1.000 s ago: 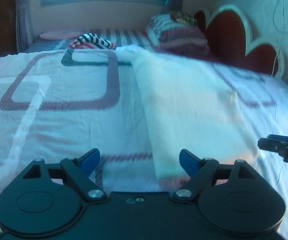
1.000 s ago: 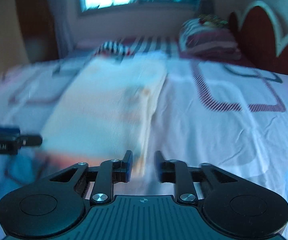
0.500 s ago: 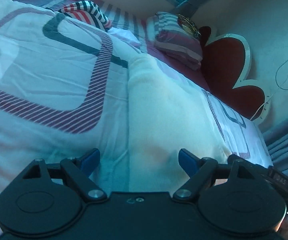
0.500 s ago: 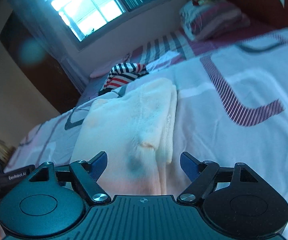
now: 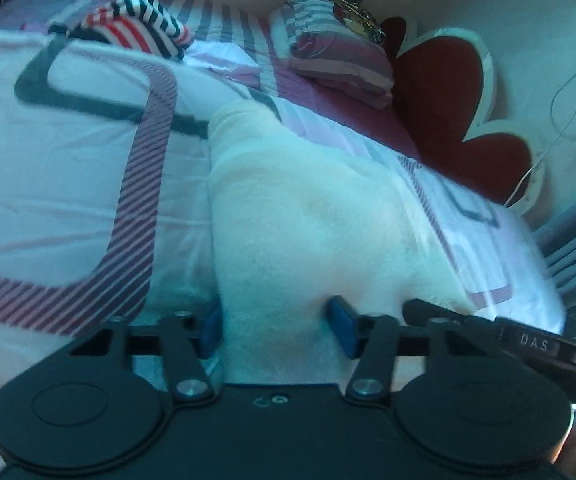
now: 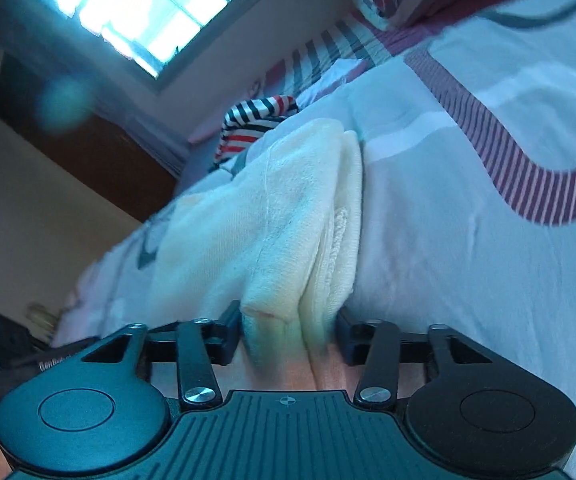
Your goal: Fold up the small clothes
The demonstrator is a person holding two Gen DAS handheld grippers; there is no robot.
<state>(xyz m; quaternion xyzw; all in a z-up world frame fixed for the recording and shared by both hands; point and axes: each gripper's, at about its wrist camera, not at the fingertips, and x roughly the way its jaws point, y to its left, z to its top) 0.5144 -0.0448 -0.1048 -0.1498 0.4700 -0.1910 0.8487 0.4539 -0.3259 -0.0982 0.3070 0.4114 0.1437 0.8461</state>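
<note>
A cream folded garment [image 5: 308, 208] lies lengthwise on the patterned bed cover [image 5: 68, 160]. My left gripper [image 5: 277, 328] is at its near end; the blue pads are closing, and the cloth fills the gap between them and bulges against both. In the right wrist view the same garment [image 6: 288, 208] shows its layered right edge. My right gripper [image 6: 288, 336] is closing on that near corner, with the layers pinched into creases between its pads. The right tool's black body [image 5: 488, 332] sits just right of my left gripper.
A red, white and dark striped garment [image 5: 136, 28] lies at the far end of the bed. A stack of striped bedding [image 5: 340, 60] rests by the red headboard [image 5: 448, 100]. A window [image 6: 136, 12] and dark wooden furniture [image 6: 88, 152] stand beyond the bed.
Both grippers came in low onto the garment's near end and rolled. Their jaws went from wide apart to narrowed around the cloth.
</note>
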